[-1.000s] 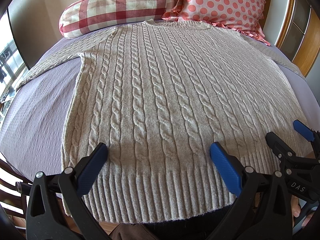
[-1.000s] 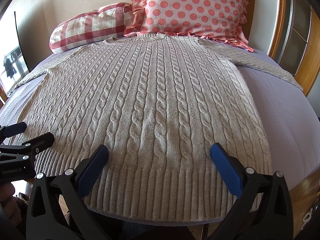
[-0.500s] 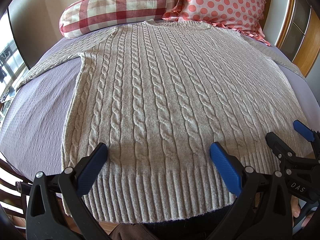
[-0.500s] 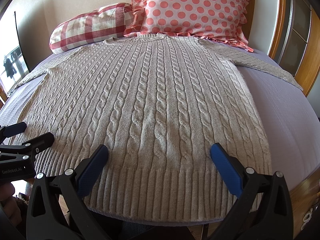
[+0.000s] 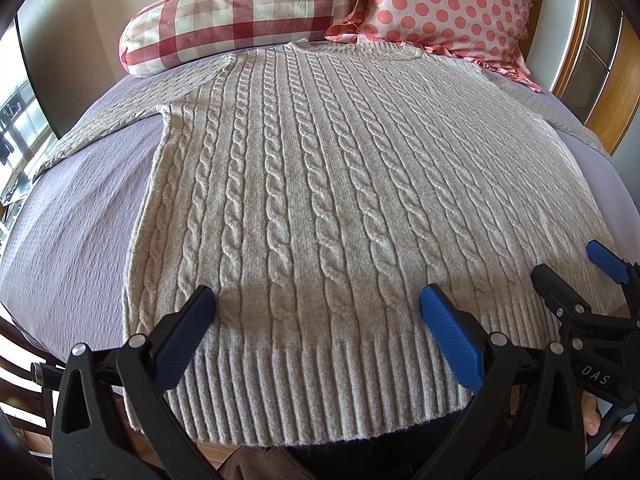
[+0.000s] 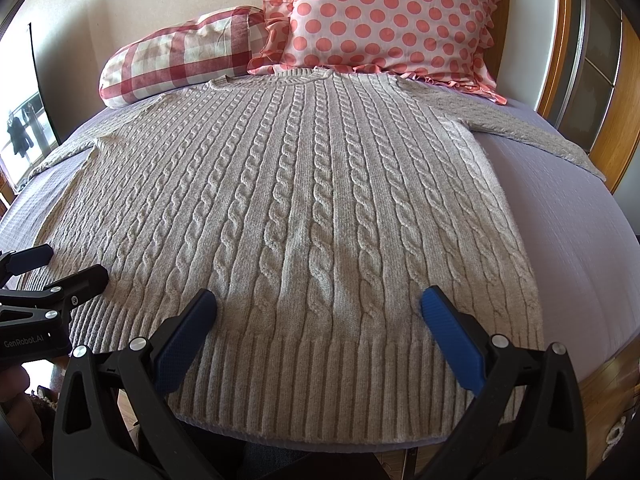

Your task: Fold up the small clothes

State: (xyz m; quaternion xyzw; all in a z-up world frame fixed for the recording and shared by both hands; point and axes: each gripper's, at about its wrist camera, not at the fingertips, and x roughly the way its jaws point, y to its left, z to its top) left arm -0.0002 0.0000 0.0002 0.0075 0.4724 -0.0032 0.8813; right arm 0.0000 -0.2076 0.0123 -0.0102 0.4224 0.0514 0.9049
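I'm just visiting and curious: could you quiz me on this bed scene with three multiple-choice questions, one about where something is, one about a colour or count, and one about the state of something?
1. Where does the sweater neckline lie?
A. by the pillows
B. by the grippers
C. off the bed

2. How many pillows are there?
A. one
B. two
C. three

3. How is the left gripper?
A. shut on the hem
B. open, holding nothing
C. shut on a sleeve

Answers:
1. A, the collar touches the dotted pillow and lies near the checked pillow.
2. B, only those two show.
3. B, its fingers stand wide apart above the hem; the right gripper does the same.
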